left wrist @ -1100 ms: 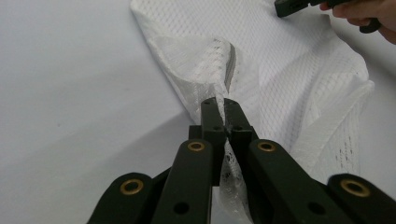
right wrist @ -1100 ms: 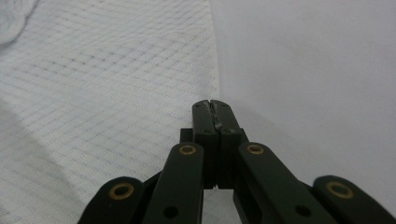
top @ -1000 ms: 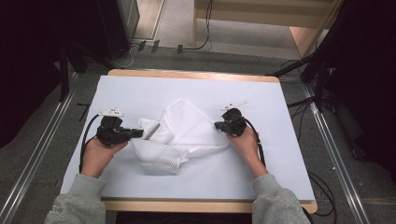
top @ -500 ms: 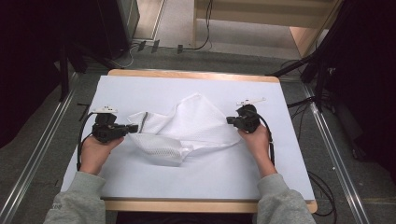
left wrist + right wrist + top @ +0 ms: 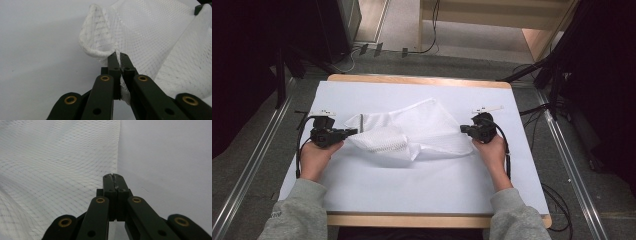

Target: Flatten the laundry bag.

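1. Compared with half a second ago: left tongs [image 5: 354, 131] and right tongs [image 5: 463, 129] farther apart, net [image 5: 412, 132] drawn wider and flatter between them.
2. Left tongs clamped on a bunched hem of the net [image 5: 140, 37], jaws together with mesh squeezed in the seam, seen close in the left gripper view.
3. Right tongs [image 5: 114, 176] pressed together at the net's straight edge [image 5: 62, 162]; thin mesh apparently pinched, edge running just left of the jaws.
4. Net lying on the surface [image 5: 422, 180] between both tongs, one folded, denser flap near the left tongs, a looser sheet spreading toward the right tongs.
5. Nothing visible inside the net; mesh flat, cloth-white surface showing through.
6. Bare surface behind, before and outside both tongs; surface edge nearer outside the right tongs, left hand [image 5: 314, 157] and right hand [image 5: 492, 150] resting low.
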{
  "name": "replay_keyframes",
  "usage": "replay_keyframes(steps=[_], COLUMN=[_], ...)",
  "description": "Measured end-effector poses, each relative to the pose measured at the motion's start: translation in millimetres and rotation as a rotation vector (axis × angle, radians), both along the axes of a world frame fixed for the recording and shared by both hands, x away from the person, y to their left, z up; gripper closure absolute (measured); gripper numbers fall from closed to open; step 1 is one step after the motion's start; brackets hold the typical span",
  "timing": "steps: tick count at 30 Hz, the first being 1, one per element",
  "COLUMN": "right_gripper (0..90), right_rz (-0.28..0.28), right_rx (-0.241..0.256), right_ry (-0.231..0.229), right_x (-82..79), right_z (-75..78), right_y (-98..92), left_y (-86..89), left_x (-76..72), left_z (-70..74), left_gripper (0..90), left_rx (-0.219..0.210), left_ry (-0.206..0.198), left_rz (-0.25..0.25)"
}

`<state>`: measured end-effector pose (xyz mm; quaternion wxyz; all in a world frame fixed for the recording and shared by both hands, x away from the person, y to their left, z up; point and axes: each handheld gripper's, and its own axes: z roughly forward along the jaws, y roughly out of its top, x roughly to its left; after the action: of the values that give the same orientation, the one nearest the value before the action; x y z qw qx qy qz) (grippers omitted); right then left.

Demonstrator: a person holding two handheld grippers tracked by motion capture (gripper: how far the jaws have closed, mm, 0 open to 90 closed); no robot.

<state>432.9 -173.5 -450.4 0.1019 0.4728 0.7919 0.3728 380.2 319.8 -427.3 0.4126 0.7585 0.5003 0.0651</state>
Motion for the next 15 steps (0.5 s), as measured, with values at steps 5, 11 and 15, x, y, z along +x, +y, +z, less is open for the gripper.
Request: replay_keyframes(steps=[5,11,15], right_gripper=[90.0,90.0,90.0], right_rz=[-0.007,-0.008,-0.021], right_rx=[0.003,-0.012,-0.016], right_ry=[0.012,0.019,0.021], right_x=[0.3,1.2,1.8], right_z=[-3.3,-7.4,-8.1], right_y=[-3.8,-4.1,-5.5], left_y=[-0.9,2.4,7.1], left_x=[4.9,6.5,3.6], left_z=[-4.7,-9.6,-8.8], left_gripper=[90.0,89.5,89.1], left_rx=[0.001,0.008,0.008], left_ry=[0.026,0.071,0.069], left_rz=[-0.008,-0.019,-0.009])
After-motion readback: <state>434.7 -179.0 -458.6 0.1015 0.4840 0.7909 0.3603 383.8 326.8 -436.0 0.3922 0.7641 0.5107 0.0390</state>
